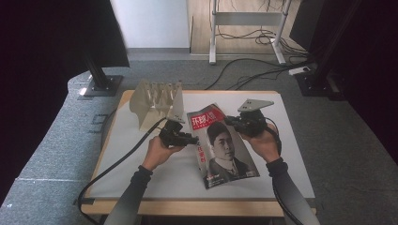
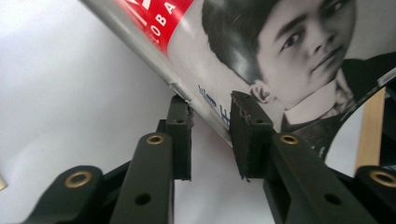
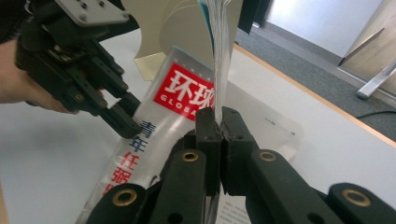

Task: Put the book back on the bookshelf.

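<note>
Magazine (image 1: 224,145) long axis runs near–far, masthead far; right gripper (image 1: 233,123) pinching cover, left gripper (image 1: 192,139) seemingly released.

In the left gripper view the magazine (image 2: 261,56) runs off the top and right edges, so its title is cut. In the right gripper view its lifted cover leaves the top edge, blurred. The rack (image 1: 157,101) slots are too small to count.

- magazine (image 1: 225,150) sits mid-table (image 1: 291,154), rack (image 1: 157,101) behind it, off to the left
- left gripper (image 1: 193,140) at the magazine's left edge
- right gripper (image 1: 230,121) at its upper right, cover between the jaws
</note>
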Motion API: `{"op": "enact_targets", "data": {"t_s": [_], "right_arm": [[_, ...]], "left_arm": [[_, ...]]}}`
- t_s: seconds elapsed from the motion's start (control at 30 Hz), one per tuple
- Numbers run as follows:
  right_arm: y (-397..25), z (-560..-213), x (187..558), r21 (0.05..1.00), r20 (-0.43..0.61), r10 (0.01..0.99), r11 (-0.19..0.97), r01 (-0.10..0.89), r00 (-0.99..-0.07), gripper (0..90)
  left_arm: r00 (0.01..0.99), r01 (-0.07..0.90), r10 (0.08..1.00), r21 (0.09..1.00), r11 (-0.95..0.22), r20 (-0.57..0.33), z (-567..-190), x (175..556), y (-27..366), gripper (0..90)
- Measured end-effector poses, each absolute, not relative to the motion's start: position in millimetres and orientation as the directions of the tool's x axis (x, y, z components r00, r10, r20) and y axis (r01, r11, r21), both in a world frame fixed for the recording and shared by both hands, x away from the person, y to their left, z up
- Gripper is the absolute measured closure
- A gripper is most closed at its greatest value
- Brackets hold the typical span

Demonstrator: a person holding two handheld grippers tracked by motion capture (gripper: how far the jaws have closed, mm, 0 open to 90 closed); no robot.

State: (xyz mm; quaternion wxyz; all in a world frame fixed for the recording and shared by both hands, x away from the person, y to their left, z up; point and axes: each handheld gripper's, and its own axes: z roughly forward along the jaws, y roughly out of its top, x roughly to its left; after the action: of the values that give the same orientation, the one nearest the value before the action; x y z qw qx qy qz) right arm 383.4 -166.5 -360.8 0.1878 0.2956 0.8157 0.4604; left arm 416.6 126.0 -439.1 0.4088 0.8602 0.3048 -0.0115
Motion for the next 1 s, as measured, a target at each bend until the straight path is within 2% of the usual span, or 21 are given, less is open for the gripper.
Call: {"op": "enact_targets", "data": {"t_s": [0.37,0.67,0.8,1.0], "right_arm": [[-180.0,-355.4,389.7,0.875,-0.045,0.688,0.377,0.304,-0.724,86.0],[-183.8,-348.9,390.3,0.903,-0.051,0.712,0.333,0.272,-0.701,86.2],[-186.3,-356.8,390.2,0.902,-0.057,0.716,0.336,0.271,-0.696,86.3],[-195.9,-362.0,380.3,0.910,-0.049,0.700,0.325,0.257,-0.713,86.1]], "left_arm": [[0.837,0.446,0.521,0.762,-0.469,-0.168,-402.5,408.8,135.8,80.9],[0.842,0.274,0.538,0.824,-0.496,0.044,-368.1,385.9,142.6,86.5],[0.840,0.229,0.531,0.811,-0.539,0.115,-373.9,373.2,139.0,86.2],[0.865,0.216,0.493,0.817,-0.534,0.094,-372.1,368.2,137.6,79.3]]}}
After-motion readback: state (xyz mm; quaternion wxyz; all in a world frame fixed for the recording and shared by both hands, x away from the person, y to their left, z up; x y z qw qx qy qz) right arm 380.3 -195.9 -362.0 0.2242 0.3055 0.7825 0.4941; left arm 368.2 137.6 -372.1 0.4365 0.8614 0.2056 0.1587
